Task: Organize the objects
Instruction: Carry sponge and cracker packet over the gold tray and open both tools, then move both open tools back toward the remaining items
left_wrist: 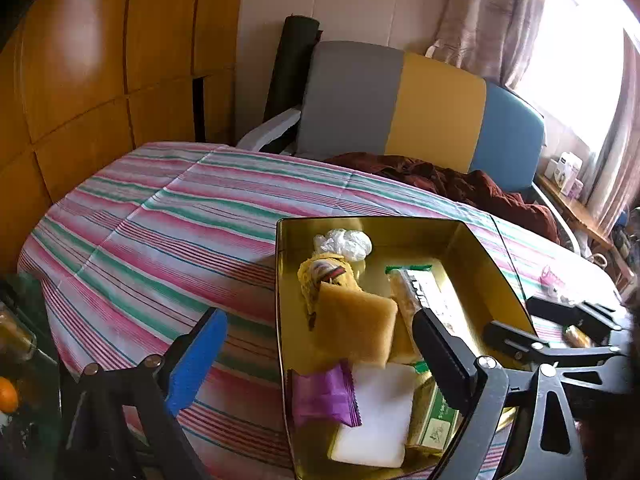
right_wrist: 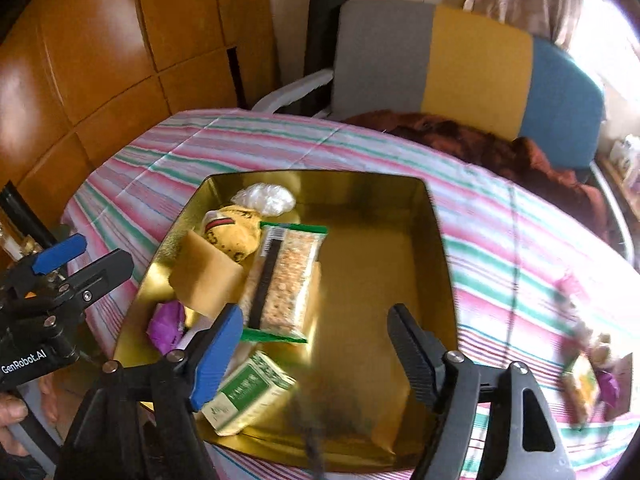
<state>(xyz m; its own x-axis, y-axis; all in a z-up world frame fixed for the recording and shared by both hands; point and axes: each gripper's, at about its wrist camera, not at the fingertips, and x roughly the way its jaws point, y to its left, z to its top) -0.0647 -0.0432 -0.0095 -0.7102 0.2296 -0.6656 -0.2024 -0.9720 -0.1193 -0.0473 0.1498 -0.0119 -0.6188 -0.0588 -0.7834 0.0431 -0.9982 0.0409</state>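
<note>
The left gripper (left_wrist: pixel 316 344) has its fingers spread wide, and nothing is between them. One finger has a blue pad (left_wrist: pixel 198 360) and hangs over the striped cloth (left_wrist: pixel 160 216). The other, black finger (left_wrist: pixel 438 350) hangs over the gold tin (left_wrist: pixel 472 248), above the snacks.

The right gripper (right_wrist: pixel 316 352) also has its fingers spread apart with nothing between them. They hang over the bare right half of the tin's floor. Its blue pad (right_wrist: pixel 216 360) is just above a green and white packet (right_wrist: pixel 248 396) that lies near the tin's front wall.

The snacks sit in the left half of the tin. There is a long clear bar with green ends (right_wrist: pixel 286 280), a tan cake slice (left_wrist: pixel 352 326), a yellow wrapped snack (left_wrist: pixel 324 276), a purple wrapper (left_wrist: pixel 324 398), a white flat pack (left_wrist: pixel 376 412) and a crumpled clear bag (left_wrist: pixel 344 244) by the far wall. Some lie partly on top of each other.

The tin stands on the bench, which the pink, green and white striped cloth covers. A few more small snacks (right_wrist: pixel 588 380) lie on the cloth to the right of the tin, but they look blurry.

Behind the bench is a chair with a grey, yellow and blue back (left_wrist: pixel 420 108), and a dark red cloth (left_wrist: pixel 460 184) lies on its seat. Wooden panels (left_wrist: pixel 100 80) cover the wall on the left. A curtain (left_wrist: pixel 492 20) hangs by a bright window.
</note>
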